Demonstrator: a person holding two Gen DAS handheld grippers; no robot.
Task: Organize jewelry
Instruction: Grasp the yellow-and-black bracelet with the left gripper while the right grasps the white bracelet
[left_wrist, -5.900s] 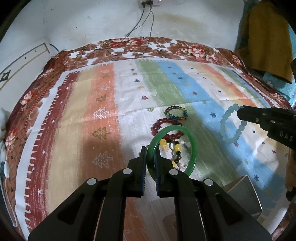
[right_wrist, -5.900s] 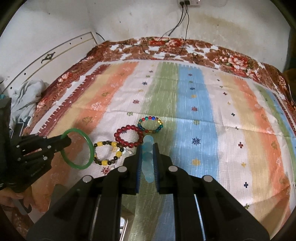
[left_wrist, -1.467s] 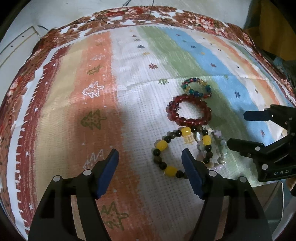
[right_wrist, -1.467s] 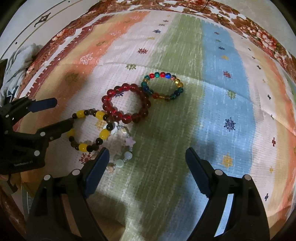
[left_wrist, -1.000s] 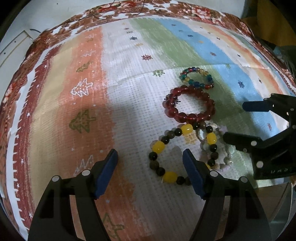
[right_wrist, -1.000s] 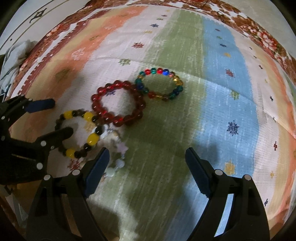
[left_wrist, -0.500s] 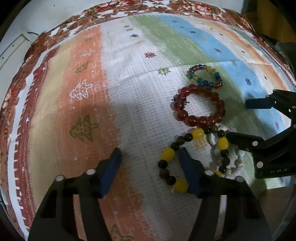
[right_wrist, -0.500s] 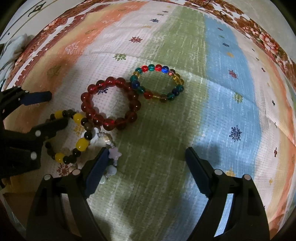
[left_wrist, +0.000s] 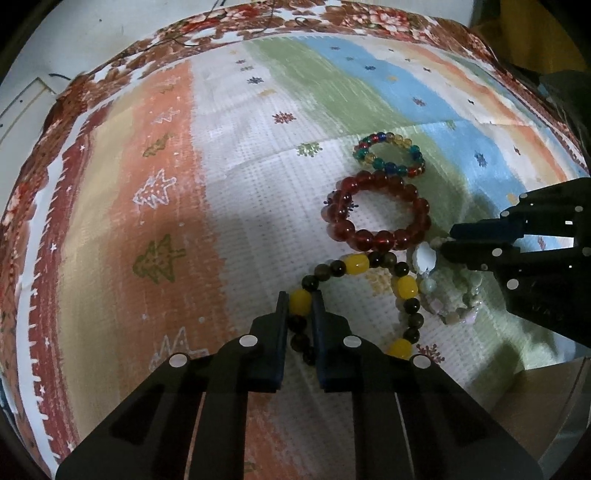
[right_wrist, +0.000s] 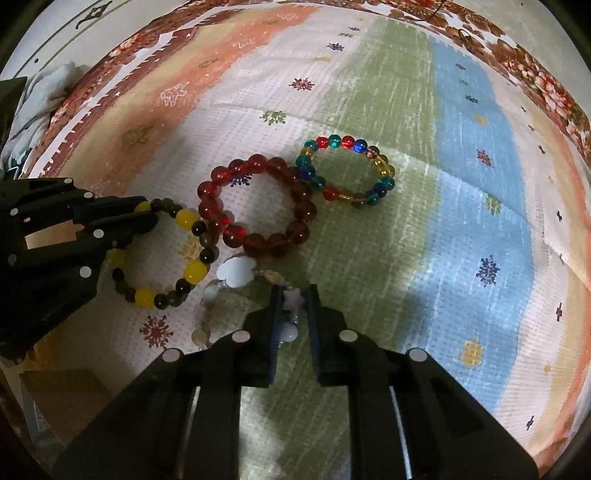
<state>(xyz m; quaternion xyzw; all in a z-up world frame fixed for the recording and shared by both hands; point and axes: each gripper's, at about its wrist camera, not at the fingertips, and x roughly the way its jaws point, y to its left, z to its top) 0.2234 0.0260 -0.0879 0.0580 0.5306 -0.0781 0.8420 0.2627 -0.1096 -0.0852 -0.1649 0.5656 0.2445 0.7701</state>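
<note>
Four bead bracelets lie on a striped cloth. My left gripper has its jaws closing on the yellow-and-dark bead bracelet, with a yellow bead pressed between the pads. In the right wrist view, my right gripper has its jaws closing on the pale bracelet, gripping a star bead. The dark red bracelet and the multicoloured bracelet lie just beyond, touching each other. Each view shows the other gripper from the side: the right gripper and the left gripper.
A brown box-like surface sits past the cloth's near edge, between the two grippers. A pale crumpled cloth lies off the far left. The floral border marks the cloth's far edge by the wall.
Both grippers have shut from wide open. The left one closed on the yellow-and-dark bracelet, the right one on the pale bracelet. Neither hand has shifted much.
</note>
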